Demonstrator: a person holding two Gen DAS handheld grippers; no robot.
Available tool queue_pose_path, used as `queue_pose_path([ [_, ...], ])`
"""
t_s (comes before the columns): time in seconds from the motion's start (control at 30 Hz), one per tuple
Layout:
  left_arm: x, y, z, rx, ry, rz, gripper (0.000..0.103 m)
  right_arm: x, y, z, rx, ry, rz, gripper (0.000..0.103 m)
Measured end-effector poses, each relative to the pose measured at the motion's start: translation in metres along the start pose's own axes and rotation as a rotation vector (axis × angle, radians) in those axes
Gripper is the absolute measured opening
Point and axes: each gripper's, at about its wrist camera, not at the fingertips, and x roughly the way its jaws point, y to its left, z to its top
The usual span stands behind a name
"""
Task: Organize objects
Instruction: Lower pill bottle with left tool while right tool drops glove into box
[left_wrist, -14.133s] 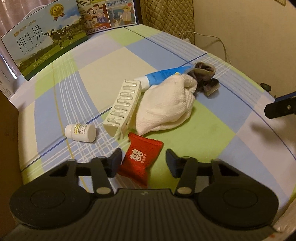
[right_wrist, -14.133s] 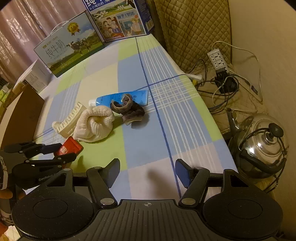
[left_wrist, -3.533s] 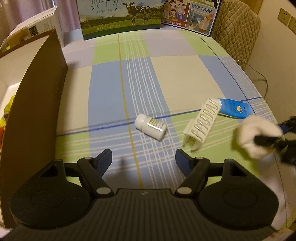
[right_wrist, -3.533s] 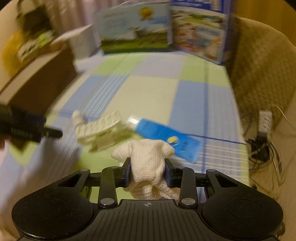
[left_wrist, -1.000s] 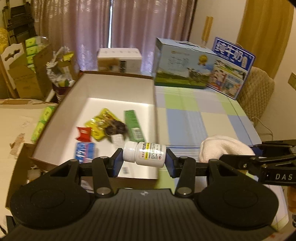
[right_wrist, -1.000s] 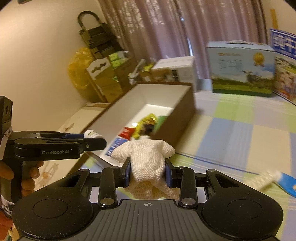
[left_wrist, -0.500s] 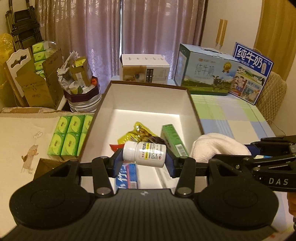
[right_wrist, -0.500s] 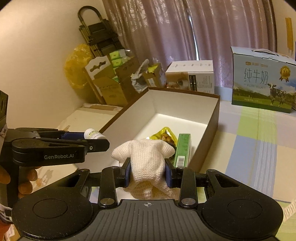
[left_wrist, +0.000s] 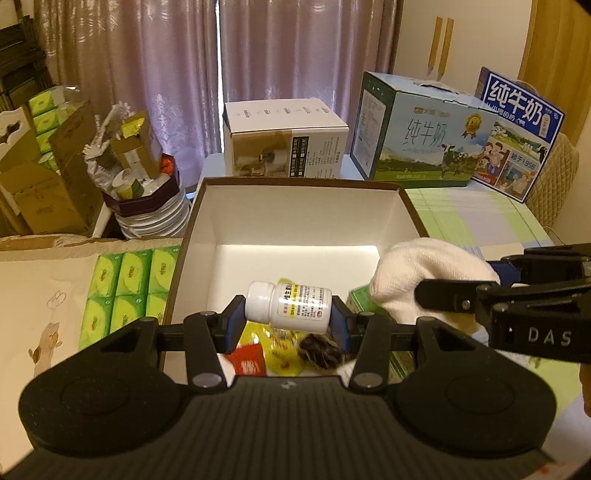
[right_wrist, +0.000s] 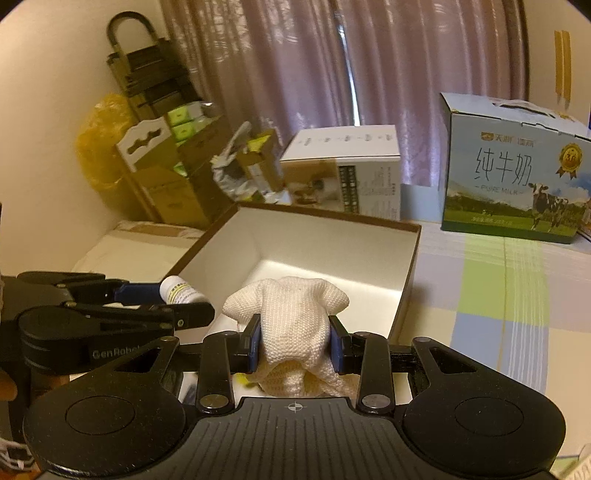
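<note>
My left gripper (left_wrist: 288, 325) is shut on a white pill bottle (left_wrist: 289, 306), held sideways above the near end of the open brown box (left_wrist: 295, 229). My right gripper (right_wrist: 293, 341) is shut on a cream knitted cloth (right_wrist: 291, 314), held over the same box (right_wrist: 325, 251) beside the left gripper (right_wrist: 184, 301). The cloth also shows at the right in the left wrist view (left_wrist: 417, 273). Inside the box lie a red packet (left_wrist: 247, 363), yellow wrappers (left_wrist: 280, 360), a dark sock (left_wrist: 321, 354) and a green carton (left_wrist: 360, 297).
Milk cartons (left_wrist: 424, 142) and a white carton (left_wrist: 284, 138) stand behind the box on the checked tablecloth (right_wrist: 509, 295). Green tissue packs (left_wrist: 125, 288) lie left of the box. Cardboard boxes and clutter (right_wrist: 166, 166) fill the back left.
Both grippers have moved forward over the box with their loads. The box now fills more of both views and its contents sit under the left gripper.
</note>
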Motion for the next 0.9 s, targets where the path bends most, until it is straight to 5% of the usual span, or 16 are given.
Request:
queue_pose_path([
  [0.57, 0.08, 0.017, 0.033, 0.045, 0.063, -0.007, 0.043, 0.072, -0.031, 0.036, 0.066, 0.018, -0.057, 0.034],
  [0.9, 0.096, 0.022, 0.039, 0.05, 0.071, -0.013, 0.043, 0.077, -0.04, 0.043, 0.109, -0.035, -0.078, 0.048],
])
